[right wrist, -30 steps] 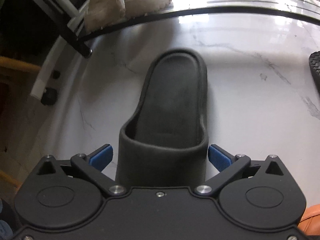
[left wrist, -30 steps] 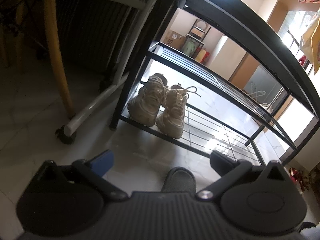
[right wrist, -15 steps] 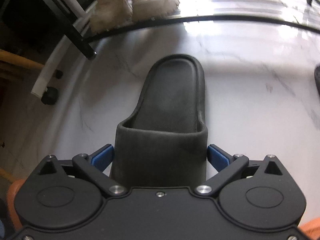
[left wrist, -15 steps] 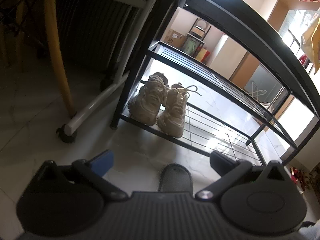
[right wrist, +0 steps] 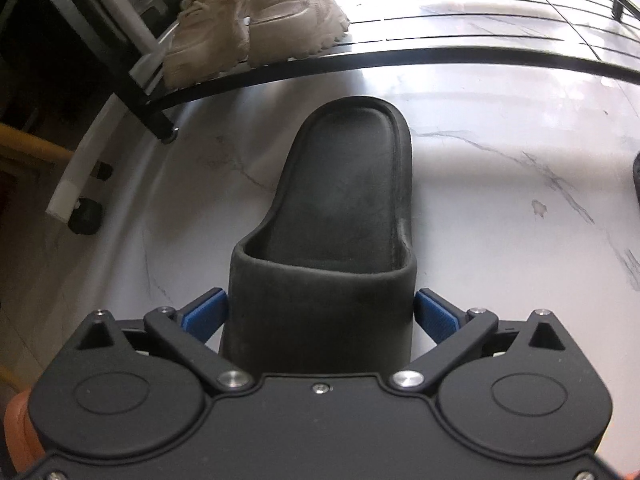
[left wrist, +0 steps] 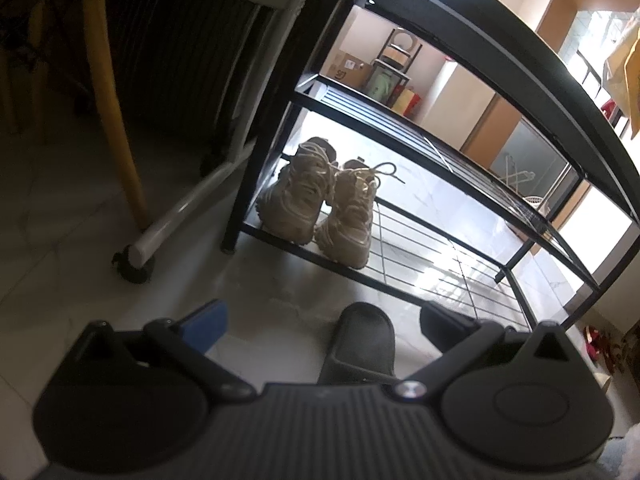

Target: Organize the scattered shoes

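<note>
A dark grey slipper (right wrist: 340, 216) points heel-first toward the black shoe rack (right wrist: 440, 58), and my right gripper (right wrist: 322, 312) is shut on its strap, a blue pad against each side. A pair of beige sneakers (right wrist: 248, 28) stands at the left end of the rack's bottom shelf (left wrist: 420, 264). In the left wrist view the sneakers (left wrist: 316, 204) sit side by side, toes outward. My left gripper (left wrist: 320, 320) is open, low above the floor, and a dark slipper (left wrist: 360, 340) lies between and beyond its fingers without touching them.
A yellow wooden leg (left wrist: 116, 112) and a white bar on a black caster (left wrist: 136, 268) stand left of the rack. The dark sole of another shoe (right wrist: 636, 176) shows at the right edge. Marble floor (right wrist: 500, 200) lies in front of the rack.
My right gripper has carried the slipper toward the rack, so the sneakers and the shelf bar now show more fully. The left gripper has barely moved and stays open.
</note>
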{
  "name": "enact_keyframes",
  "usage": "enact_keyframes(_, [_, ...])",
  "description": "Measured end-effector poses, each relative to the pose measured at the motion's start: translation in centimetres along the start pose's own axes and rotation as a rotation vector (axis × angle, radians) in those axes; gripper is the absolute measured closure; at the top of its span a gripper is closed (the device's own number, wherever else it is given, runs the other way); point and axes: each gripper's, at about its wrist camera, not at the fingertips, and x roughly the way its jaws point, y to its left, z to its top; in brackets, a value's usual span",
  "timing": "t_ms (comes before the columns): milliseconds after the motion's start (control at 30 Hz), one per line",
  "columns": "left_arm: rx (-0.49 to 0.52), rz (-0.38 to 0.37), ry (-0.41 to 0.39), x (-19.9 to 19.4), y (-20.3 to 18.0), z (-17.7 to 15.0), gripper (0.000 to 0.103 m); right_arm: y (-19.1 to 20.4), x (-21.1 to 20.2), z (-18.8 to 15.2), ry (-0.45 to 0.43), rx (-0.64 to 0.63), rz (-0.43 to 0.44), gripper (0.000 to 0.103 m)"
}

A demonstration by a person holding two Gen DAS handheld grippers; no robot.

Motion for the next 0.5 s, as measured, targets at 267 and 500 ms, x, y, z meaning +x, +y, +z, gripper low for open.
enact_keyframes(267, [-0.008, 0.022, 0.001, 0.0, 0.2, 0.0, 0.001, -0.5, -3.5, 0.2, -0.124, 0.095, 0.038, 0.0])
enact_keyframes(500, [0.085, 0.039, -0.001, -0.2, -1.3, -0.2, 0.001, -2.1, -11.4, 0.5, -0.373, 0.211, 0.173, 0.0])
